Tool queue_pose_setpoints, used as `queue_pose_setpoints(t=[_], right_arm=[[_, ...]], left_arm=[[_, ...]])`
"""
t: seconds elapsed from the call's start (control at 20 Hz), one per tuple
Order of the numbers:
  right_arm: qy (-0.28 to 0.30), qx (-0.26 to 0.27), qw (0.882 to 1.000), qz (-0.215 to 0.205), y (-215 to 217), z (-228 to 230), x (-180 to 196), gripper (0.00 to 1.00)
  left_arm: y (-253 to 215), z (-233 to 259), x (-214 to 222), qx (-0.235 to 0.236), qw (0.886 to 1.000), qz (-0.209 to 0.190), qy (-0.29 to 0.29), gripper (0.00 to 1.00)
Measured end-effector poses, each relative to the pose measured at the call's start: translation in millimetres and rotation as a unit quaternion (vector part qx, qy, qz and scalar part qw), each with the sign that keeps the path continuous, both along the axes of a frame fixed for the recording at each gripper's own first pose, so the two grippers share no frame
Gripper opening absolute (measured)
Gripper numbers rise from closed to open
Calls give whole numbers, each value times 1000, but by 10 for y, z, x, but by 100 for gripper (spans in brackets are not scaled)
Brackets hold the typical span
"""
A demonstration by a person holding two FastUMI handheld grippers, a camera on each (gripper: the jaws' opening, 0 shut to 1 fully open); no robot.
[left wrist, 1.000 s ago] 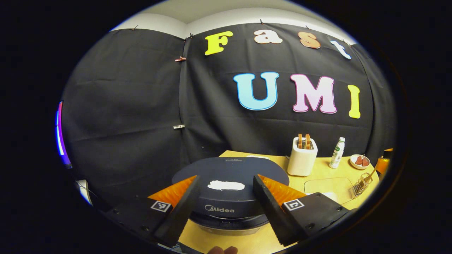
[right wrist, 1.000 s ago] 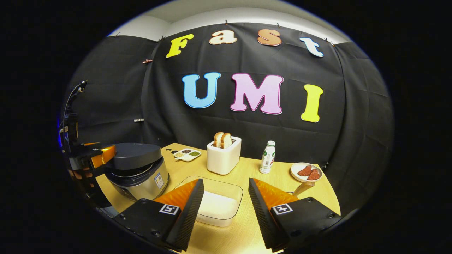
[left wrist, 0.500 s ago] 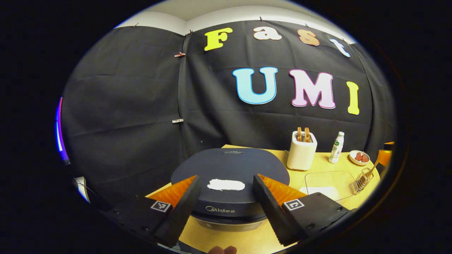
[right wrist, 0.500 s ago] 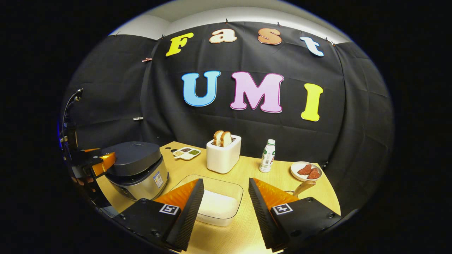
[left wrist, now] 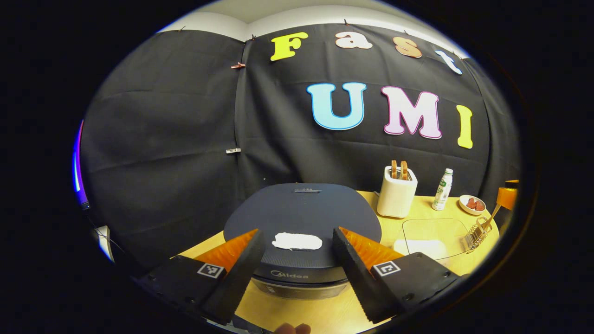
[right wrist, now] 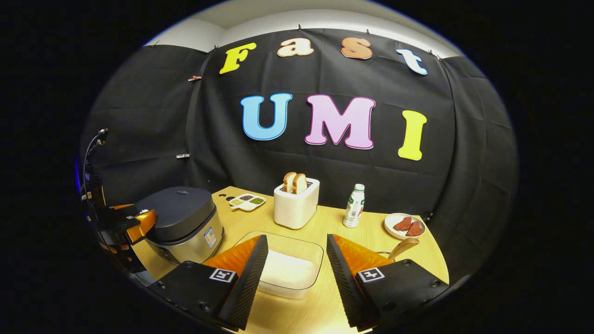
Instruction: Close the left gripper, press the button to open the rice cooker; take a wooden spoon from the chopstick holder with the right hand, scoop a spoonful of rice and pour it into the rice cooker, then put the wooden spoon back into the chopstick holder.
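Two grippers, both released: our left gripper (left wrist: 294, 248) hangs before the rice cooker (left wrist: 301, 222), lid down, its stiff button needing clenched fingers; right gripper (right wrist: 292, 264) faces the rice box (right wrist: 285, 271); the light, rigid wooden spoon (right wrist: 401, 247) we'd grasp mid-handle

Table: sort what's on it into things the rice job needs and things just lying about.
Needed: rice cooker, rice tub, wooden spoon, chopstick holder.

Lying about: toaster with bread, bottle, plate of meat, condiment tray.
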State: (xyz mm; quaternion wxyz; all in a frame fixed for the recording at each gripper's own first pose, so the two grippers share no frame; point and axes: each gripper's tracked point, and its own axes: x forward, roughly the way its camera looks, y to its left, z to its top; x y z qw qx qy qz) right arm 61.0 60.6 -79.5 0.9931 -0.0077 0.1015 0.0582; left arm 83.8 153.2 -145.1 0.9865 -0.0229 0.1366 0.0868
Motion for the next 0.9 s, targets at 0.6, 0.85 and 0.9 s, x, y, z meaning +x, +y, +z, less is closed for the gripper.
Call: queue_pose_setpoints(t=[0.6, 0.85, 0.9], right_arm=[[7, -1, 1000, 8, 37, -47, -35, 80], [3, -4, 1000, 10, 49, -14, -46, 80], [5, -4, 1000, 10, 46, -35, -48, 80]], left_arm=[[-13, -108, -27, -4, 1000, -18, -18, 100], [-10, -125, -14, 4, 999, -18, -36, 100], [-12, -113, -16, 5, 999, -18, -36, 100]])
